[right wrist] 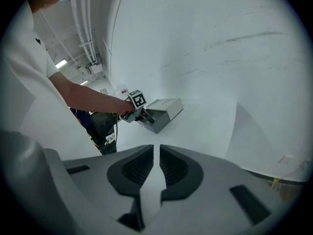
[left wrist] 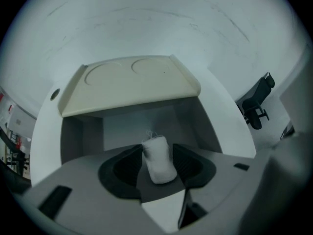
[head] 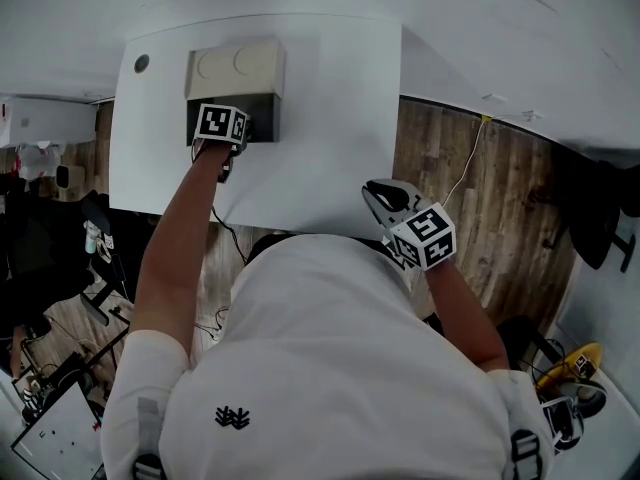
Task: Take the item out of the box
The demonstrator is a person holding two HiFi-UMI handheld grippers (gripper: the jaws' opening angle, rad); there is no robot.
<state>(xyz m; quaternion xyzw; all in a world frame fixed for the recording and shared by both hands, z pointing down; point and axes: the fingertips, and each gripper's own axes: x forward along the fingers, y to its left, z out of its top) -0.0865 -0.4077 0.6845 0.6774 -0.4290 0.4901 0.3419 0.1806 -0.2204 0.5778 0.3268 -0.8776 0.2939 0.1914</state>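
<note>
A grey box (head: 268, 116) with its beige lid (head: 236, 70) raised stands at the far side of the white table (head: 340, 98). My left gripper (head: 228, 126) is at the box's open front. In the left gripper view a small white cloth-like item (left wrist: 159, 161) stands upright on the box's floor, between the wide-spread jaws of the left gripper (left wrist: 157, 150); the pads flank it closely without pressing on it. My right gripper (head: 385, 200) hovers at the table's near right edge. Its jaws (right wrist: 157, 153) are shut with nothing between them. From there the box (right wrist: 165, 111) shows far off.
A round cable hole (head: 141, 63) sits in the table's far left corner. Wooden floor (head: 480, 198) with a thin cable lies to the right of the table. An office chair (left wrist: 257, 104) stands off to the right. Clutter fills the floor at left.
</note>
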